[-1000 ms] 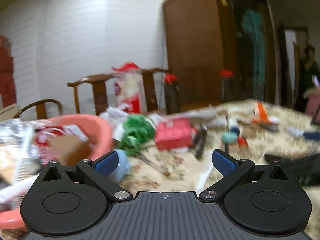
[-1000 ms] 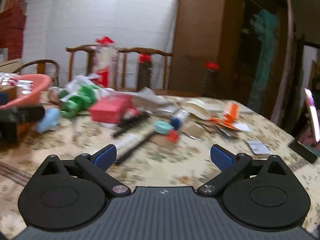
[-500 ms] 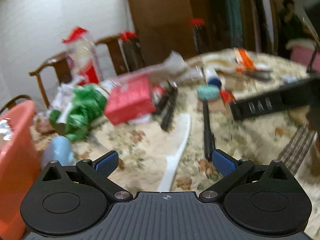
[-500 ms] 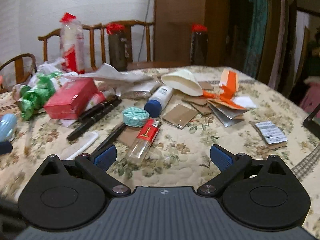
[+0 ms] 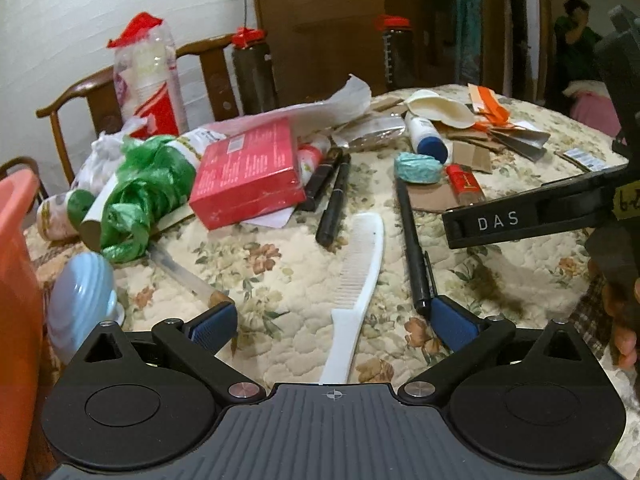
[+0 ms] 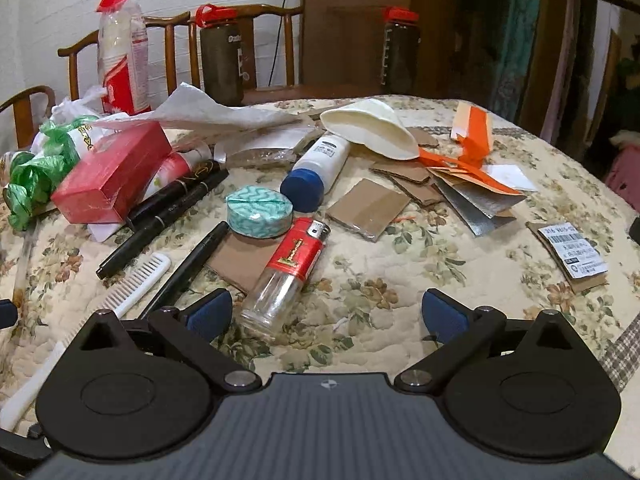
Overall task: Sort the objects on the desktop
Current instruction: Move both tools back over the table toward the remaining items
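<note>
Both grippers are held wide open and empty above the floral tablecloth [image 6: 360,280]. Between the left gripper's [image 5: 334,322] fingers a white comb [image 5: 356,280] is seen lying flat, with a black pen [image 5: 414,256] just beside it. Nearer the right gripper [image 6: 326,312], a red lighter [image 6: 290,268] is found, touching a teal tape roll [image 6: 258,210].

dim indoor light, soft shadows, sharp centre, fisheye bending at edges.
</note>
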`<state>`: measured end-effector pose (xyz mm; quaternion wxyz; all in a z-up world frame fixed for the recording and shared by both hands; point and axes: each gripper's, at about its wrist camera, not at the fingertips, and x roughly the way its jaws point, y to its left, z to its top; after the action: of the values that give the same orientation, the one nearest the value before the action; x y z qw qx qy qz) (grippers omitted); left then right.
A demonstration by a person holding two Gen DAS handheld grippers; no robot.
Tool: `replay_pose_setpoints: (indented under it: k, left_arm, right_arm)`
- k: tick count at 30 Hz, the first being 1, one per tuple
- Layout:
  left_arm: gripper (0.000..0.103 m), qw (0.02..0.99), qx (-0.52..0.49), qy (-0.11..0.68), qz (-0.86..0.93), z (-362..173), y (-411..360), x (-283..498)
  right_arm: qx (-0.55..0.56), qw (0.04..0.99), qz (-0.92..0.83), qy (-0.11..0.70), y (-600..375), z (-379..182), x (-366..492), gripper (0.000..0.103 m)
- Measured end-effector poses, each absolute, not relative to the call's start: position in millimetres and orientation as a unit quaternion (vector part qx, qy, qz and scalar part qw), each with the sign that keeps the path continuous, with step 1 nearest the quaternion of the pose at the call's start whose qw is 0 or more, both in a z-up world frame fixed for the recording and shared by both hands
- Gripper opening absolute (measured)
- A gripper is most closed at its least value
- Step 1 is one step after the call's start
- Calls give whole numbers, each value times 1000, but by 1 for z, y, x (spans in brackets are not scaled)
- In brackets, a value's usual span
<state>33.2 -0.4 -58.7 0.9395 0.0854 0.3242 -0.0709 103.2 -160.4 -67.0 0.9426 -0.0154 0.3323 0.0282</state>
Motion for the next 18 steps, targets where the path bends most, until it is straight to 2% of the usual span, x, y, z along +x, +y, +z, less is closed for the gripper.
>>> replay_pose_setpoints:
  k: [7,9,11,12,14,15,16,17,18]
  left_arm:
    - [102,938,67,329,-80,-60,4,36]
    - [96,938,60,329,-88,-60,6,36]
    - [81,940,55,325,-91,-59,7,34]
    - [77,942,57,320,-87,-58,7,32]
    - [56,941,60,315,-107,-57,5,30]
    - [51,942,65,311,-109,-56,4,28]
    - [42,942,72,308,-109,-56,1,26]
    - [31,942,72,307,-114,-56,0,25]
    - [29,942,74,306,-120,-56,-1,24]
  right_arm:
    - [-15,942,31,334,-162,-68,106,103]
    - [-15,942,34,333,-162,-68,106,100]
    - [-17,943,42,329,-162,-66,102,91]
    - [-17,944,39,326,-163,-65,101,82]
    - [-15,945,46,323,-165,-63,98,70]
    - [-12,945,49,322,-167,-62,97,63]
    - [-11,946,44,319,-169,-62,95,52]
    - [-9,947,39,317,-172,-61,94,47]
    - [-3,948,36,317,-175,-61,94,36]
